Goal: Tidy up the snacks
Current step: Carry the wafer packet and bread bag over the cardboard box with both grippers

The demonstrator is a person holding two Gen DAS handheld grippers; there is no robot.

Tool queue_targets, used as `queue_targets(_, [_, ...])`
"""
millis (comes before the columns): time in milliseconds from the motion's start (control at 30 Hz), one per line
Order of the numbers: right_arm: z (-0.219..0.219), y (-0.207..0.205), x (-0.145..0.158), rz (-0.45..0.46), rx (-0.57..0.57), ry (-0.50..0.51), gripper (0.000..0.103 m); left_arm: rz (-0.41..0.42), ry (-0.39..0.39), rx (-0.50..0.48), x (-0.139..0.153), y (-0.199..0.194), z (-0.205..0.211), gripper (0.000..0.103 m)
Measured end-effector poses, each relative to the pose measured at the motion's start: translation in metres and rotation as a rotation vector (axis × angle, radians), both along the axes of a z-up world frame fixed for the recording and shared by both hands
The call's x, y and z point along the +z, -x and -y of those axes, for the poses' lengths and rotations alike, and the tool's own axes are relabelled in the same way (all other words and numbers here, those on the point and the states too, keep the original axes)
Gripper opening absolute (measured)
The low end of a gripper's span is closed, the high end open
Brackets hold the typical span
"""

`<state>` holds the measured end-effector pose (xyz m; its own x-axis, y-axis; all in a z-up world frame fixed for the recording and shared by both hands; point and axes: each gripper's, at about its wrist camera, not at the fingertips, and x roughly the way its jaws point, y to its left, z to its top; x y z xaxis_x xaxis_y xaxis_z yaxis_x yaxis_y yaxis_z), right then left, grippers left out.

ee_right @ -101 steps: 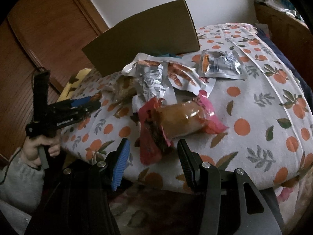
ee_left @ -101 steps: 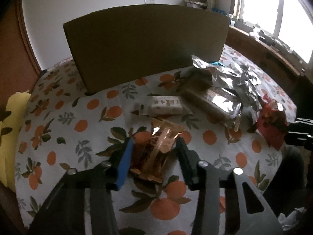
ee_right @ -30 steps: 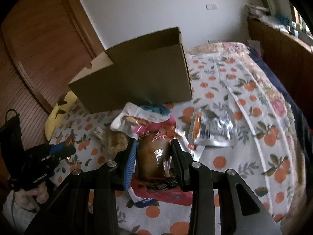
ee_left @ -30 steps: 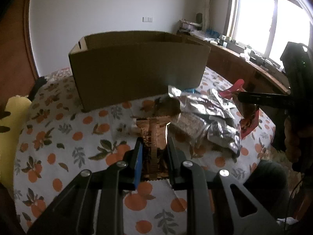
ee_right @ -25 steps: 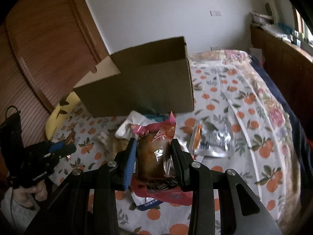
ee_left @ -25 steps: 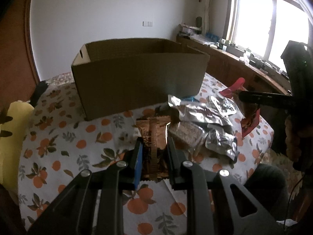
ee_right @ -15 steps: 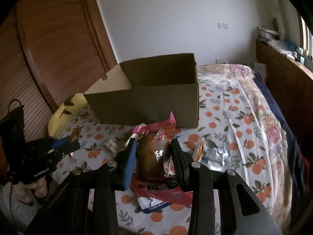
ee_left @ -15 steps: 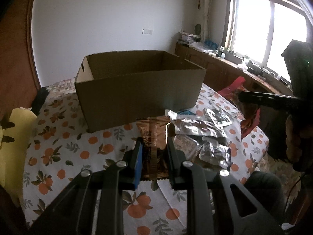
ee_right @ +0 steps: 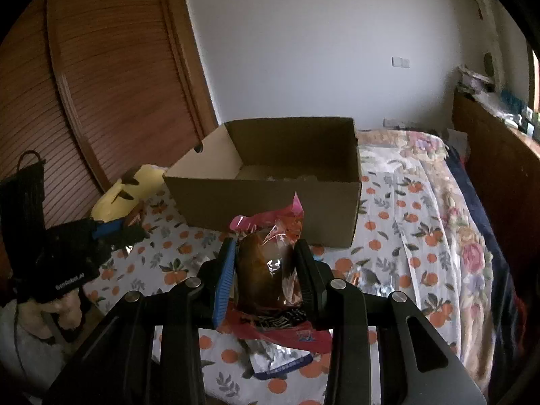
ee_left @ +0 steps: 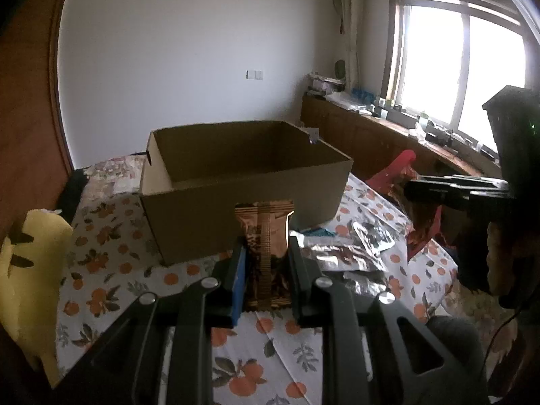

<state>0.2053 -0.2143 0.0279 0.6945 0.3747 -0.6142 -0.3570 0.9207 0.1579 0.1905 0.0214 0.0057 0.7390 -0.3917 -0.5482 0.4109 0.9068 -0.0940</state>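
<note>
1. We hold a brown snack packet upright, clamped in the left gripper at lower centre of the left view.
2. Our right gripper is closed around a clear-and-pink wrapped bun, lower centre of its view.
3. The open cardboard box stands mid-frame on the orange-print bedspread, with foil packets loose to its right.
4. We judge the slick wrappers could slip, and both grippers converging over the box rim could collide or snag.
</note>
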Motion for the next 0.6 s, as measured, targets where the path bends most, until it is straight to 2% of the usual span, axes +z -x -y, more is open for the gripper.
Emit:
queue_targets(267, [-0.008,-0.013,0.014,0.029,0.027,0.027,0.035,0.024,0.025,0.018,0.017,-0.017,-0.007,0.02])
queue_targets(600, [-0.013,-0.037,0.031,0.072,0.054,0.043,0.035,0.056,0.012,0.033,0.029,-0.048,-0.009,0.02])
